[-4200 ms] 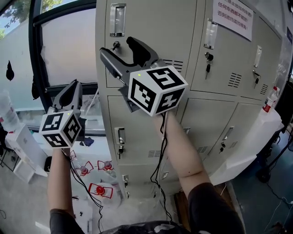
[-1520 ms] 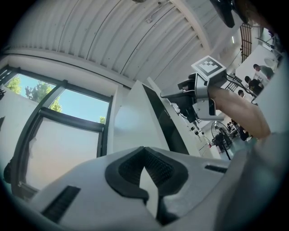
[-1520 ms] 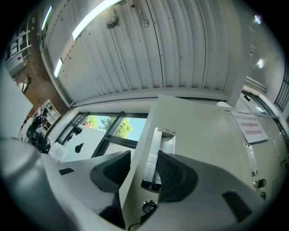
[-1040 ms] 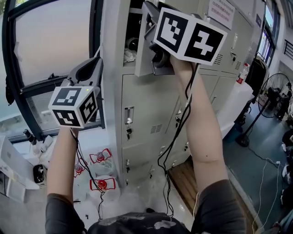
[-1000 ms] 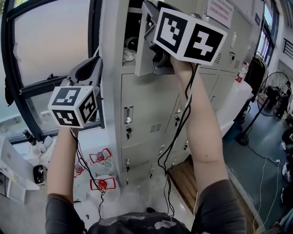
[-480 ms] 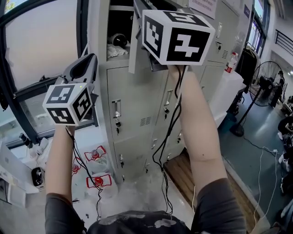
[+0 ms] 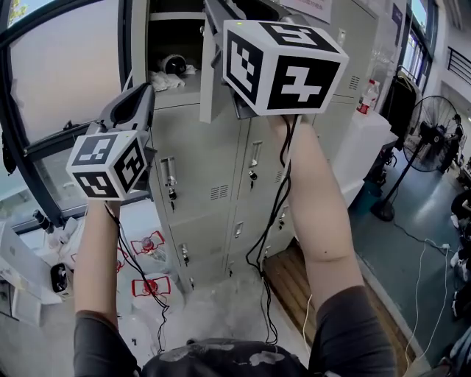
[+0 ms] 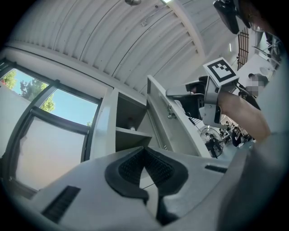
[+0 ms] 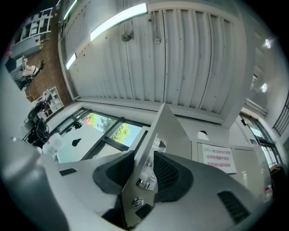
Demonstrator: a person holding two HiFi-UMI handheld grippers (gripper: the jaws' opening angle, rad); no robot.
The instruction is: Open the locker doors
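Overhead, right tongs (image 9: 144, 168) pinch the swung-open top locker door (image 9: 167, 131); left tongs (image 8: 144, 154), pressed together and empty, hang left of that door.

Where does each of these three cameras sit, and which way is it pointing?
Head view: on the person's head, looking down the lockers; both forearms, left gripper, right gripper show.
Left gripper view: rides that gripper, tilted up at the open door; closed jaws, right forearm show.
Right gripper view: rides that gripper, facing ceiling; jaws clamp the door.
Gripper views share door, window.

Industrial hall, grey lockers (image 7: 199, 147), corrugated roof (image 9: 189, 49), floor fan (image 7: 436, 118)
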